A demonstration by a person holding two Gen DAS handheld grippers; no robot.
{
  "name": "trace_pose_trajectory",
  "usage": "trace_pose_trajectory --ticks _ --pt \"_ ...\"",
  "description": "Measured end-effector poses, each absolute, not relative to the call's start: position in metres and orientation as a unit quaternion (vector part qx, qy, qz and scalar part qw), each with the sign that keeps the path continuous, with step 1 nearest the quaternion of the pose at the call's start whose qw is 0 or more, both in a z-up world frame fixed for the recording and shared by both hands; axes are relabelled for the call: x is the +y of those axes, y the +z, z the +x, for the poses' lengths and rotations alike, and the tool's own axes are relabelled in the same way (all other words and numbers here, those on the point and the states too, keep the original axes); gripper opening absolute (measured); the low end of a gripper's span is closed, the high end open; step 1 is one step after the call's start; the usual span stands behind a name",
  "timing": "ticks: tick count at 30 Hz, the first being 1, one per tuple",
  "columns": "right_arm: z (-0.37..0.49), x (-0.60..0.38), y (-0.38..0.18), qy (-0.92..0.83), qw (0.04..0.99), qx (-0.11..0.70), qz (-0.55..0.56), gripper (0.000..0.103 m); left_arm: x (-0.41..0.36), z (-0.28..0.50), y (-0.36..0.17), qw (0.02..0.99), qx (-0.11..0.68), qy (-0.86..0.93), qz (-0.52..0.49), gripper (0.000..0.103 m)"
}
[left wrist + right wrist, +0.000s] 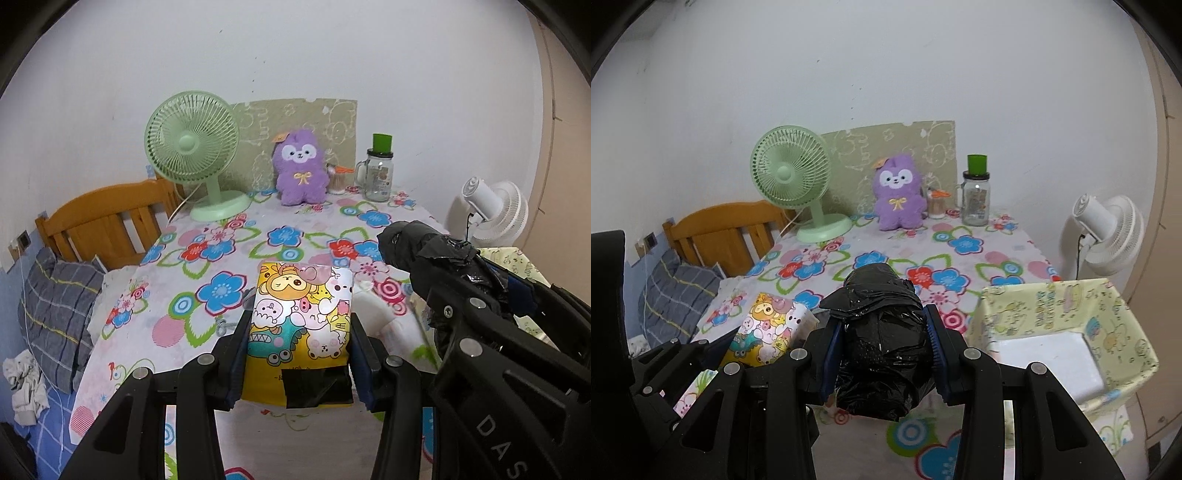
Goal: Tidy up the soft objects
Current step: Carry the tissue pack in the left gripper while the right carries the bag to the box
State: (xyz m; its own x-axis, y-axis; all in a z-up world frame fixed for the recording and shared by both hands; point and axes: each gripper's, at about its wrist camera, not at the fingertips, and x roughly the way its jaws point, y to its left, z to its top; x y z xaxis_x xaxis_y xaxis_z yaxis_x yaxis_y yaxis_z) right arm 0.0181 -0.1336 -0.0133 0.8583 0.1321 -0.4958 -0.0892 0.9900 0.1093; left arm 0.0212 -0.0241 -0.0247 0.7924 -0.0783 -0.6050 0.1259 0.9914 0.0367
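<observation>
Black plastic roll (882, 347) is clamped between the jaws of the right gripper (884, 354), crinkled film bulging past both pads, held above the flowered worktop (820, 258). The cartoon-print pack (301, 325) is clamped between the jaws of the left gripper (299, 354), upright, its top edge well ahead of the pads, black tape near its lower end.

Step judged in hand: both soft items lifted, to be carried to the yellow fabric bin (1067, 317), which stands open just right of the right jaws.

Advice for the step: the roll should be taken over the bin rim first, being nearest, and the jaws opened only once it is low inside, since slick film may slide or unroll. The bin wall looks soft and could be pushed over if brushed. The pack should be kept level; its side grip looks light.

Pose: both grippers are aimed forward toward the wall, left one lying left of and a little behind the right; the right one shows at the right edge of the left view.

A purple plush (301, 170) sits far ahead by the wall, untouched.
</observation>
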Motion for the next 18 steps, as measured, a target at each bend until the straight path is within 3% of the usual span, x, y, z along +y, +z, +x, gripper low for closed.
trace_pose_trajectory --ticks 18 --pt "0.001 -0.194 -0.004 0.024 0.968 0.244 0.05 0.045 -0.085 0.013 -0.015 0.95 0.293 -0.094 0.05 0.049"
